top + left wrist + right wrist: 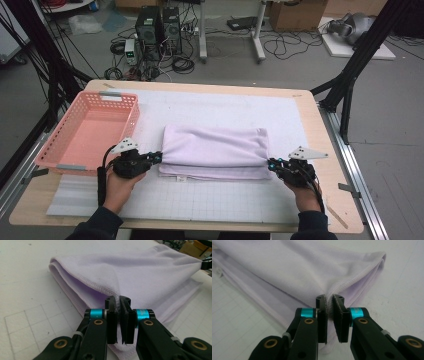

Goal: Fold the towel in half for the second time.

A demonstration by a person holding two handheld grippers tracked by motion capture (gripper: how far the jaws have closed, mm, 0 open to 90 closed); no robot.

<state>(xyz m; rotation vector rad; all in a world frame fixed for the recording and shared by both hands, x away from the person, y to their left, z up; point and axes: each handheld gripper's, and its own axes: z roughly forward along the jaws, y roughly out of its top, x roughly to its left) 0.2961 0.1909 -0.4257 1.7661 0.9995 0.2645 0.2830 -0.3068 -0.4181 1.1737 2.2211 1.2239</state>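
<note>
Lab: floor computers (159, 30), tangled cables (182, 64)

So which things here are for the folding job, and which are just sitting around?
For the job:
- lilac towel, folded on the white mat
- left gripper, shut on the towel's near left corner
- right gripper, shut on its near right corner

Just sitting around:
- pink basket, left of the towel
- computer towers and cables on the floor
- cardboard box
</note>
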